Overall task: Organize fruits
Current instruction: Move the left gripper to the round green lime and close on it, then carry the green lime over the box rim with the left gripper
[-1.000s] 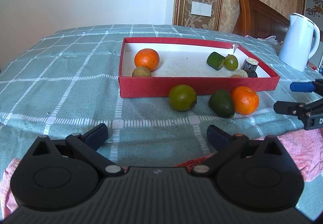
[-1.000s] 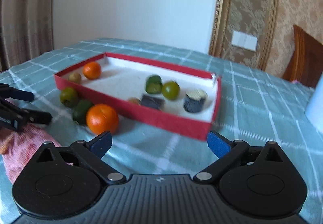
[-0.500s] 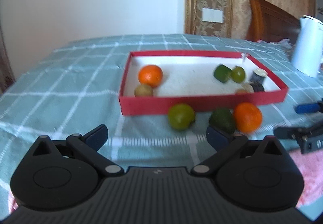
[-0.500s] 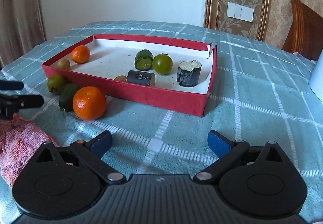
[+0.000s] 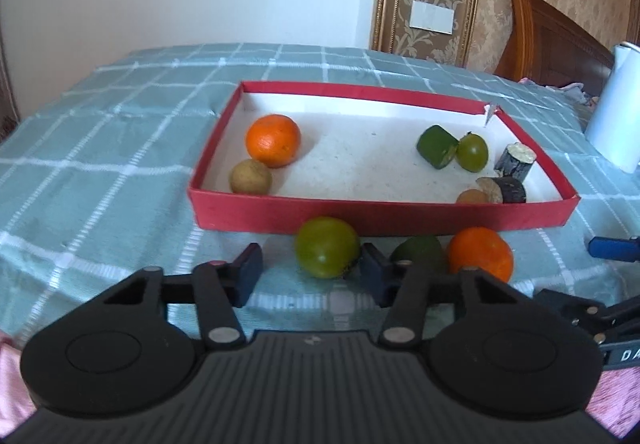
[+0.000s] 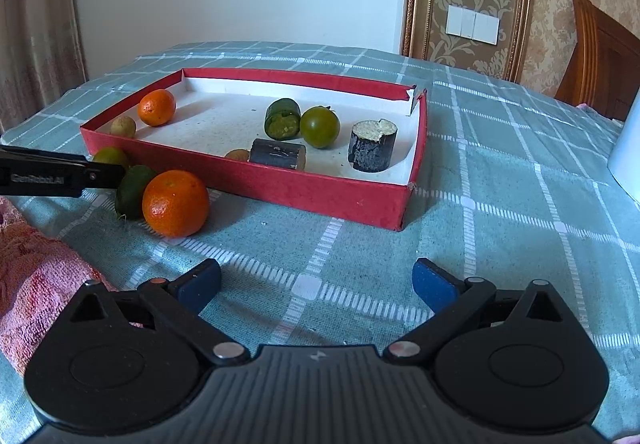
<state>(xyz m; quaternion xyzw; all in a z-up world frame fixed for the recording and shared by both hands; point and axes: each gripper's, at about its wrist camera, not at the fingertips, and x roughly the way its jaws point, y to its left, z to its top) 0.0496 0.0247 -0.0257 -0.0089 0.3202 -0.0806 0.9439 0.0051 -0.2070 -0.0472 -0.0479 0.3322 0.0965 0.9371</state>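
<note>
The fruits lie in two groups: inside the red tray (image 5: 384, 217) and on the checked tablecloth (image 5: 100, 147) against its near wall. Outside the tray, a green round fruit (image 5: 326, 252), a dark green fruit (image 5: 420, 254) and an orange (image 5: 482, 252) sit in a row, each close to the next, leaving little room between them and the wall. The left gripper (image 5: 310, 274) has just been closing; its jaws are narrowed, with the green round fruit between them, the right pad close beside it and the left pad still apart from it, so no grip is made. The right gripper (image 6: 316, 284) stands wide open over bare cloth, holding nothing. The tray interior has open floor in its middle; an orange in the tray (image 5: 273, 139) and a small tan fruit (image 5: 250, 175) occupy the left corner. A pink towel (image 6: 36, 280) lies at the near table edge. The right wrist view shows a torn far corner of the tray and the upright dark cut piece (image 6: 372, 145) clearly. Only the left wrist view shows the white kettle (image 5: 616, 115) fully.
</note>
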